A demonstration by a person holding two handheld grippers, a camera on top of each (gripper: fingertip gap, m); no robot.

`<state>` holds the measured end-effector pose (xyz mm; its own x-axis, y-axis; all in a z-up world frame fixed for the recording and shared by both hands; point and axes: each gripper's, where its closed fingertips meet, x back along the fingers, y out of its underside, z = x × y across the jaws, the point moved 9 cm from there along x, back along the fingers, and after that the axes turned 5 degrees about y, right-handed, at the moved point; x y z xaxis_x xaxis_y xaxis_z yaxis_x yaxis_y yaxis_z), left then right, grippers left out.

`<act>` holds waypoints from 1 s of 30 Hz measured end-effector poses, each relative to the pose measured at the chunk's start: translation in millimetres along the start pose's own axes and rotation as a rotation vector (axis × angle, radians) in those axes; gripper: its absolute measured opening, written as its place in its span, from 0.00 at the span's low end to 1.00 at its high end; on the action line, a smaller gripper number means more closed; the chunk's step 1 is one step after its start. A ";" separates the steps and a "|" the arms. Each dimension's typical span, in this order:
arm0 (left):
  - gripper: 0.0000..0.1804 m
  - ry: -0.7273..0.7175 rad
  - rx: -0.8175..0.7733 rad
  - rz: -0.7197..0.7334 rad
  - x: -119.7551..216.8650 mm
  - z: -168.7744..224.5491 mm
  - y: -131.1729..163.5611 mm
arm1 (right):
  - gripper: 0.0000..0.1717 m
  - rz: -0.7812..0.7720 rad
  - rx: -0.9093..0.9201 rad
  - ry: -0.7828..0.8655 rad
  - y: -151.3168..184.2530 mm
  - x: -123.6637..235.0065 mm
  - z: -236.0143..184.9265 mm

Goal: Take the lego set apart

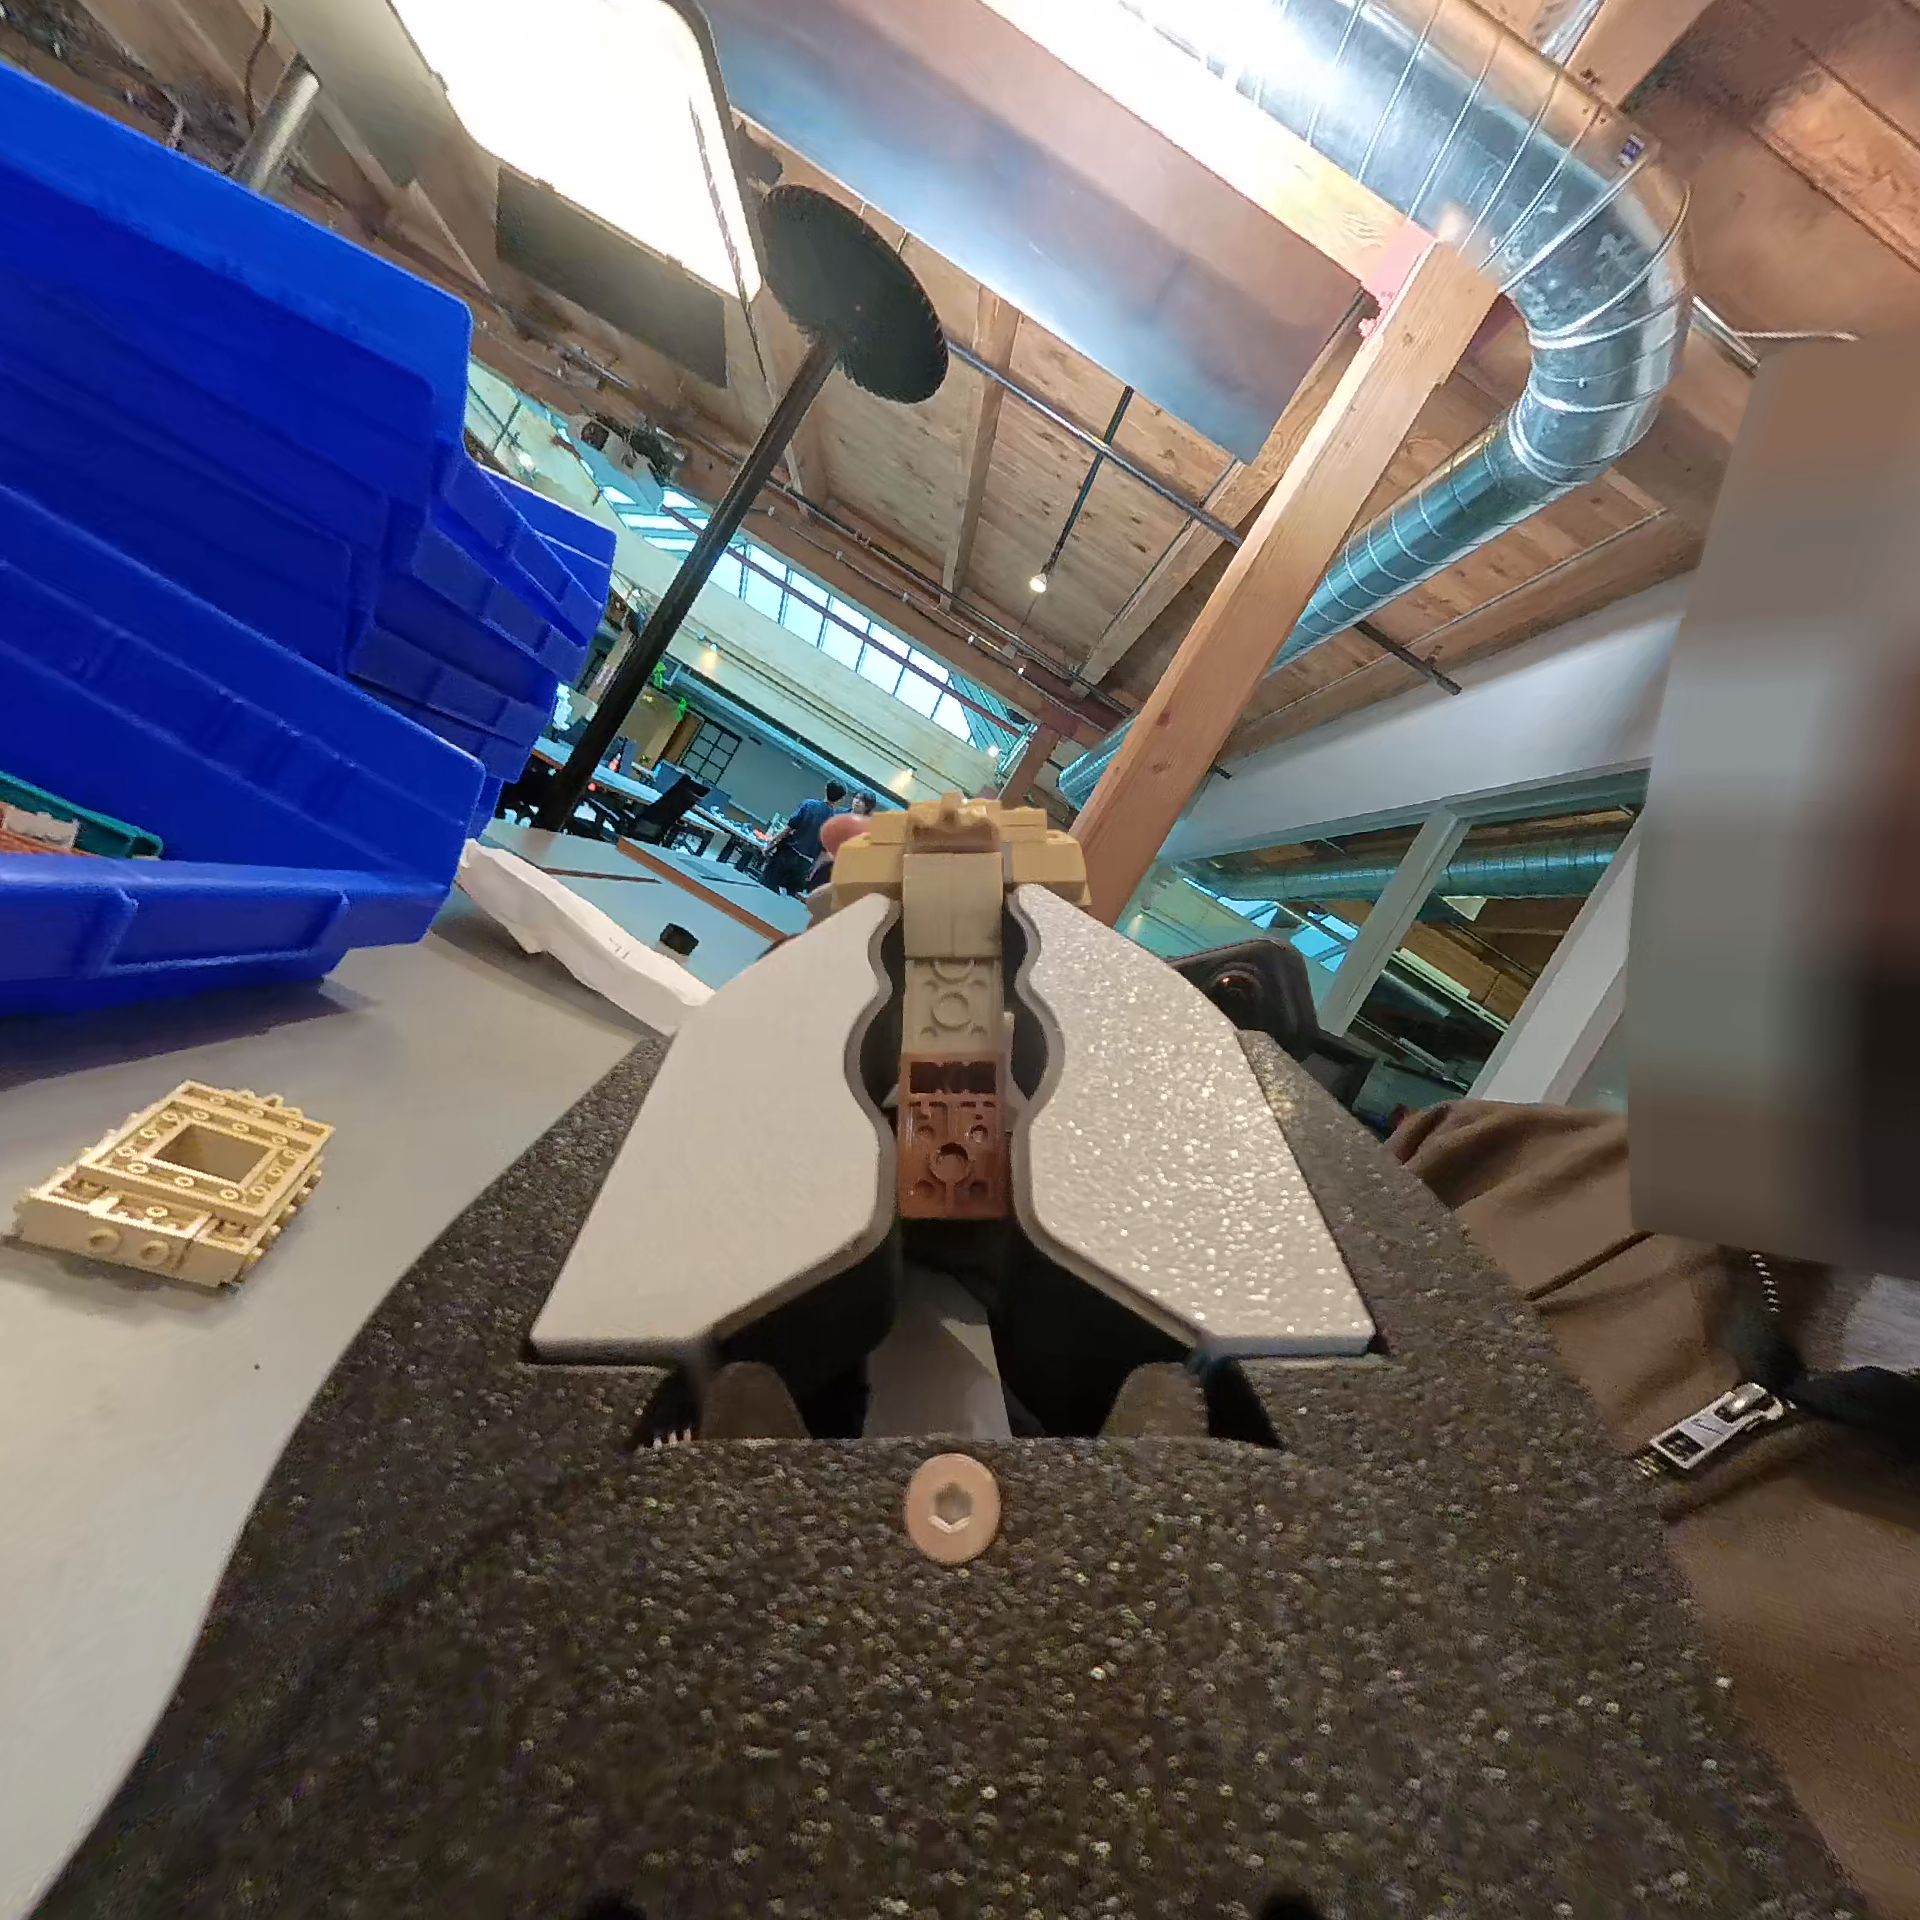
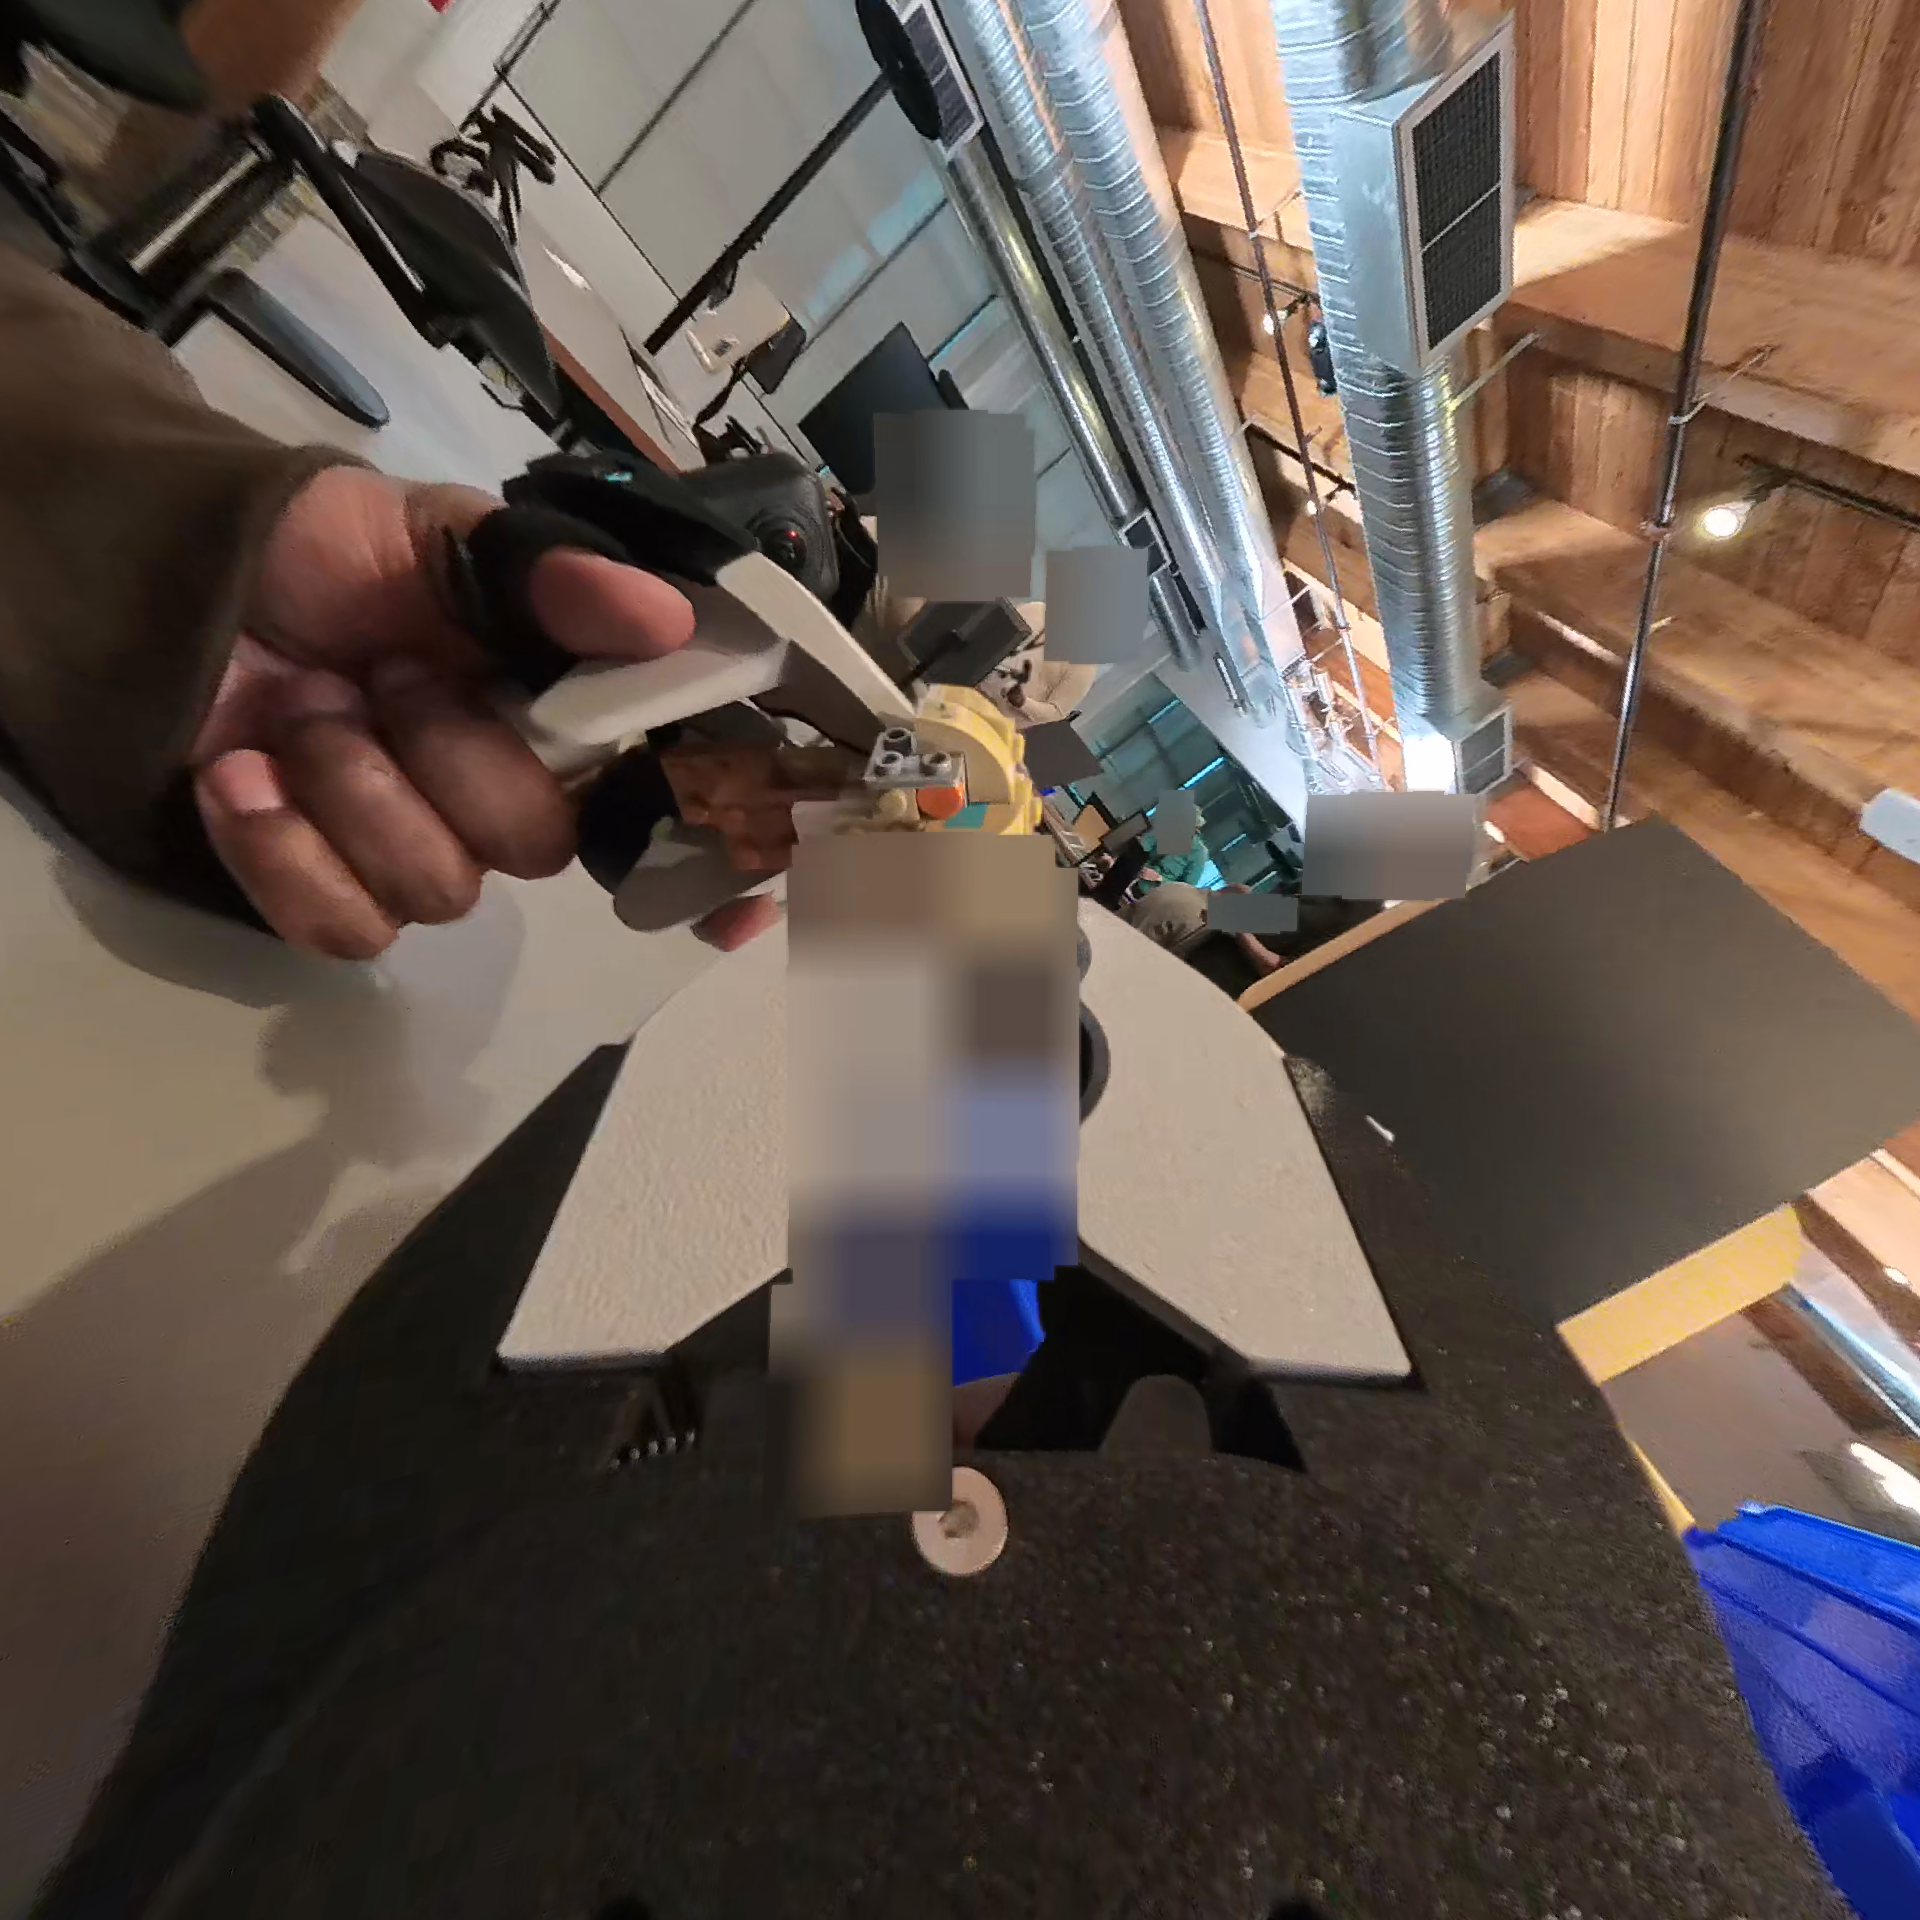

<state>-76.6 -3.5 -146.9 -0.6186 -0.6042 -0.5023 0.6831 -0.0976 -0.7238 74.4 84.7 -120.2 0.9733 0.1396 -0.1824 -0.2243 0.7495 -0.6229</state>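
**Tan and brown brick model clamped in the left gripper**

Tan plastic bricks fill the gap between the left gripper's [image 1: 951,914] two grey fingers [image 1: 790,1091]: a small brick model [image 1: 951,997], tan at the far end and brown at the near end, runs lengthwise between them. Both fingers press against its sides, so the jaws are clamped on it, and it is lifted off the grey table [image 1: 208,1403]. From the right wrist view the same model [image 2: 935,769] juts from those fingers, with a grey studded plate and an orange piece on its side, and a hand [image 2: 395,727] in a brown sleeve grips the tool.

On the table to the left lies a second tan brick frame [image 1: 182,1179] with a square hole in its middle, well apart from the gripper. Behind it stands a stack of blue bins [image 1: 229,582], and a crumpled white sheet [image 1: 582,935] lies farther back.

The right gripper's [image 2: 935,997] pale fingers [image 2: 1226,1143] point up toward the held model, but a blurred patch covers the space between them, so I cannot tell whether they grip anything.
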 end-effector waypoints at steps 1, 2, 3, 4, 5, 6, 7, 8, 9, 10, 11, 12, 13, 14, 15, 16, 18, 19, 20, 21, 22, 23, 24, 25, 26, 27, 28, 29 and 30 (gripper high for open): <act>0.09 -0.003 0.009 -0.007 -0.5 -0.5 0.7 | 0.20 0.000 0.010 0.005 0.0 0.0 -0.2; 0.09 -0.007 0.018 -0.015 -1.2 -1.1 1.4 | 0.19 -0.002 0.014 0.008 0.1 0.1 -0.2; 0.09 -0.010 0.026 -0.022 -1.7 -1.5 2.1 | 0.17 -0.008 0.019 0.011 0.5 -0.1 0.1; 0.09 -0.013 0.039 -0.029 -2.4 -2.3 2.8 | 0.14 -0.014 0.026 0.013 1.2 -0.1 0.1; 0.09 -0.016 0.051 -0.031 -2.9 -3.0 3.3 | 0.11 -0.015 0.033 0.009 1.5 0.3 -0.1; 0.09 -0.017 0.061 -0.033 -3.0 -3.6 3.5 | 0.10 -0.015 0.033 0.012 1.8 0.7 0.1; 0.09 -0.021 0.066 -0.034 -3.0 -4.0 3.7 | 0.09 -0.021 0.025 0.009 2.4 0.9 0.7; 0.09 -0.028 0.066 -0.036 -3.2 -4.4 4.0 | 0.09 -0.027 0.011 0.002 3.1 0.8 1.7; 0.09 -0.033 0.066 -0.038 -3.5 -4.8 4.3 | 0.09 -0.032 -0.007 -0.005 3.7 0.7 2.8; 0.09 -0.037 0.067 -0.039 -3.9 -5.1 4.7 | 0.09 -0.037 -0.024 -0.009 4.4 0.6 4.0; 0.09 -0.045 0.068 -0.039 -4.1 -5.5 4.9 | 0.09 -0.045 -0.043 -0.010 5.1 0.3 4.9; 0.10 -0.053 0.068 -0.038 -4.2 -5.8 5.0 | 0.09 -0.053 -0.063 -0.010 5.9 -0.2 5.6; 0.10 -0.057 0.069 -0.034 -4.1 -6.1 5.1 | 0.08 -0.061 -0.085 -0.009 6.7 -0.8 6.2; 0.10 -0.057 0.070 -0.032 -4.2 -6.1 5.2 | 0.08 -0.065 -0.110 -0.010 7.4 -1.4 6.6; 0.10 -0.056 0.073 -0.033 -4.5 -6.2 5.5 | 0.08 -0.068 -0.136 -0.011 8.2 -2.0 6.9; 0.11 -0.056 0.074 -0.038 -5.1 -6.2 5.9 | 0.08 -0.071 -0.161 -0.014 9.0 -2.6 7.2; 0.11 -0.060 0.076 -0.034 -5.0 -6.3 5.9 | 0.07 -0.075 -0.193 -0.013 10.5 -3.4 7.5; 0.11 -0.063 0.078 -0.033 -5.0 -6.5 5.9 | 0.07 -0.077 -0.198 -0.010 11.0 -3.7 7.4; 0.11 -0.064 0.081 -0.033 -4.9 -6.8 5.9 | 0.07 -0.079 -0.200 -0.004 11.2 -3.9 7.6; 0.12 -0.067 0.084 -0.036 -5.1 -7.0 6.1 | 0.07 -0.082 -0.200 0.006 11.3 -4.1 8.1; 0.14 -0.067 0.085 -0.043 -5.7 -7.2 6.5 | 0.07 -0.086 -0.200 0.016 11.4 -4.2 8.7; 0.15 -0.065 0.085 -0.051 -6.4 -7.1 7.0 | 0.05 -0.089 -0.202 0.025 11.5 -4.3 9.4; 0.15 -0.064 0.082 -0.059 -7.1 -6.8 7.5 | 0.05 -0.090 -0.202 0.028 11.7 -4.3 9.8; 0.15 -0.062 0.078 -0.067 -7.7 -6.4 8.0 | 0.05 -0.089 -0.198 0.028 11.8 -4.2 9.5; 0.15 -0.067 0.074 -0.067 -7.7 -6.4 8.2 | 0.05 -0.086 -0.188 0.029 11.7 -4.1 8.9; 0.15 -0.070 0.072 -0.066 -7.5 -6.5 8.2 | 0.04 -0.084 -0.175 0.034 11.5 -3.9 8.3; 0.15 -0.069 0.072 -0.063 -7.3 -6.6 8.1 | 0.04 -0.084 -0.167 0.039 11.4 -4.1 7.9; 0.15 -0.072 0.071 -0.062 -7.3 -6.6 8.0 | 0.04 -0.086 -0.164 0.042 11.4 -4.2 7.7; 0.15 -0.077 0.066 -0.064 -7.4 -6.6 8.3 | 0.04 -0.088 -0.163 0.044 11.6 -4.4 7.7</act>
<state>-68.9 5.4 -152.3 -0.6319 -0.6537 -0.4164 0.6688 -0.1885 -0.7191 67.9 97.8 -120.8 0.9872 0.0470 -0.1522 -0.1465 0.6426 -0.7521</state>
